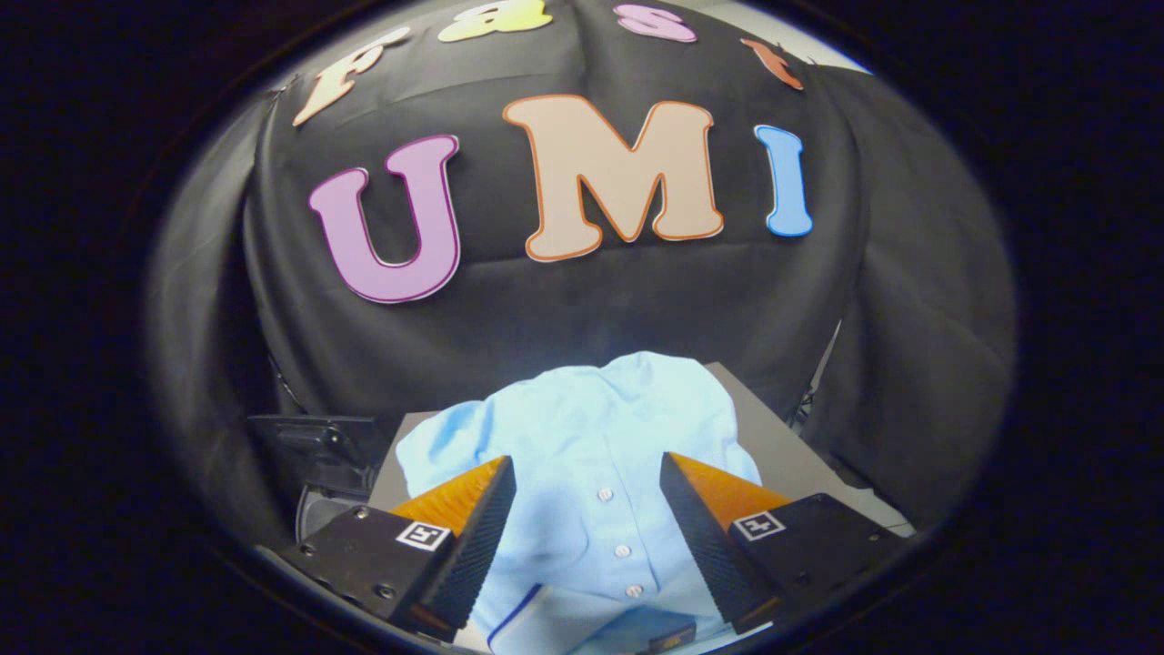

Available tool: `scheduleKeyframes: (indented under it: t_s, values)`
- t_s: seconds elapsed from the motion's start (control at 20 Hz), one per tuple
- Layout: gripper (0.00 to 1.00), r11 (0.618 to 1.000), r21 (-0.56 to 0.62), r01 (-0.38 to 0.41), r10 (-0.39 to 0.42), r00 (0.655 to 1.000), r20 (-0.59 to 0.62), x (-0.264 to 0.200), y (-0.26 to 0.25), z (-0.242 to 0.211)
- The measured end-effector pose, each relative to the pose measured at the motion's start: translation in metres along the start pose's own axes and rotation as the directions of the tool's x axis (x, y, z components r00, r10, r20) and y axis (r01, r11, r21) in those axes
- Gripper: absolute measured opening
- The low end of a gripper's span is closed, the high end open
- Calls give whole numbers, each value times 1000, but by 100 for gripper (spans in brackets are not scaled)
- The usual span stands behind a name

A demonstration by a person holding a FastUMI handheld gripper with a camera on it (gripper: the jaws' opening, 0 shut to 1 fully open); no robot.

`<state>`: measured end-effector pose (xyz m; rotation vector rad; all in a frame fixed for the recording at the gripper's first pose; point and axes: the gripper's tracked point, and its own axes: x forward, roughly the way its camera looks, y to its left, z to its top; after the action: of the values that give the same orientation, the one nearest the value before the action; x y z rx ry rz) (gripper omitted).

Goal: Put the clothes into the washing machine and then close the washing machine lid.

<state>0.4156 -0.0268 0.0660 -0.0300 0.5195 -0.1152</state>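
The tool hangs above the light blue shirt with its two fingers spread wide apart, and neither finger appears to press on the fabric. The spread is judged to be a preparation for a grasp: the gap straddles the button placket, so a descent followed by a squeeze would gather the cloth near its middle, where a fold offers enough bulk to pinch.

The shirt lies bunched on a grey table, just ahead of and between the fingers, its far edge humped up toward the black cloth wall. It sits in the open, away from any enclosure, which suits a pick from above.

The garment is pale blue, soft and rumpled. A row of small white buttons runs down its front between the fingers, and a thin dark blue line of piping shows on a panel close to the tool (possibly a pocket or a hem, which cannot be told).

Left of the table stands a dark object, too dim to identify.
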Motion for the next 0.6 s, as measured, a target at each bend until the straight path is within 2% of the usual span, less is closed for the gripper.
scheduleKeyframes:
  t_s: [0.15, 0.3, 0.35, 0.4, 0.45, 0.55, 0.6]
  values:
    - [98, 996, -57, 63, -65, 997, -44, 17, -6, 3]
    - [98, 995, -7, 95, -95, 988, -123, 30, -11, -15]
    - [98, 997, -1, 83, -82, 980, -180, 36, -9, -30]
    - [89, 997, -12, 73, -74, 967, -245, 34, -8, -46]
    - [81, 997, -23, 71, -73, 984, -162, 39, -8, -31]
    - [64, 998, 1, 69, -67, 976, -209, 36, -9, -41]
    - [55, 997, 10, 82, -79, 984, -160, 41, -11, -33]
